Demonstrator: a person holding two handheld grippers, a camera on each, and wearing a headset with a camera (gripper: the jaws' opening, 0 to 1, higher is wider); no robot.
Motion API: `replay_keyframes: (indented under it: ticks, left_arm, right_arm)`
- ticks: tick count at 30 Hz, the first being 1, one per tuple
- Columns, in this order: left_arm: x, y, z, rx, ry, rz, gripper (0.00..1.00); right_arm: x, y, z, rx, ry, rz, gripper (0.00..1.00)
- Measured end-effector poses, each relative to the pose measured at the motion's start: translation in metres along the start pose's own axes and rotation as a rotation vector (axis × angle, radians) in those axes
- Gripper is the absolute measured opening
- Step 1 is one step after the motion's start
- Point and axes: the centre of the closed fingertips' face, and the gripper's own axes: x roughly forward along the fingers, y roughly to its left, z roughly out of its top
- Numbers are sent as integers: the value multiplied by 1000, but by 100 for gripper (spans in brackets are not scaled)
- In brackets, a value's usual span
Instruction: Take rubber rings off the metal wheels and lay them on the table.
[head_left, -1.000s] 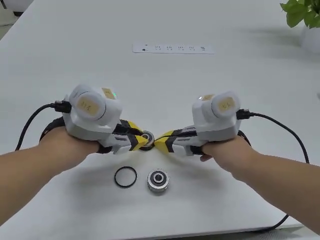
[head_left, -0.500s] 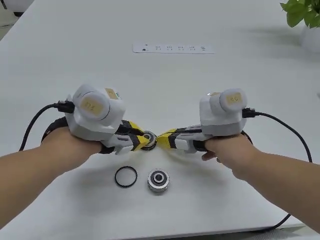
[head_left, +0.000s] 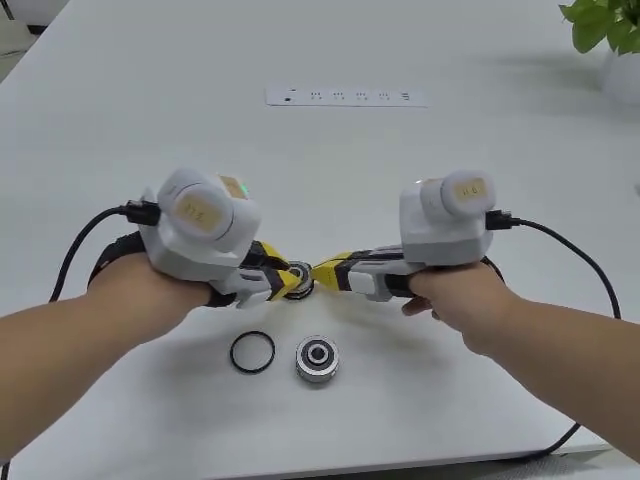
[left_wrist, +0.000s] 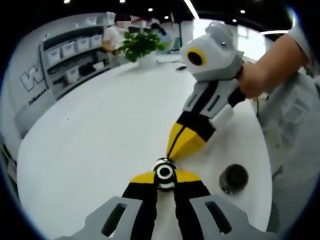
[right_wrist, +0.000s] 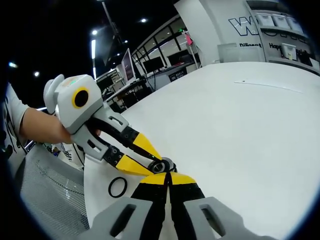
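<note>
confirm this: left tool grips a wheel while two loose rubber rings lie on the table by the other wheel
Only one loose rubber ring lies by the other wheel, as the head view shows. The left tool does grip a wheel.

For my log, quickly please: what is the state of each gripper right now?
Left gripper: shut on the metal wheel.
Right gripper: shut, tips against that wheel; whether it pinches anything cannot be told.
</note>
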Motion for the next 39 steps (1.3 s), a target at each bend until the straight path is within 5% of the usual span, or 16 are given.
replay_keyframes:
  ticks: [17,23,30,39]
  left_arm:
    - [0,0,0,6,12,5,12]
    - [0,-2,1,10,12,7,12]
    - [0,-1,1,6,17,16,13]
    - [-2,-3,1,76,25,6,14]
  right_arm:
    - [3,7,3,-45,13,22,0]
    - [7,19,12,-40,-28,71,0]
    - [5,18,12,-83,-20,47,0]
    - [-1,12,9,-73,-18,21,0]
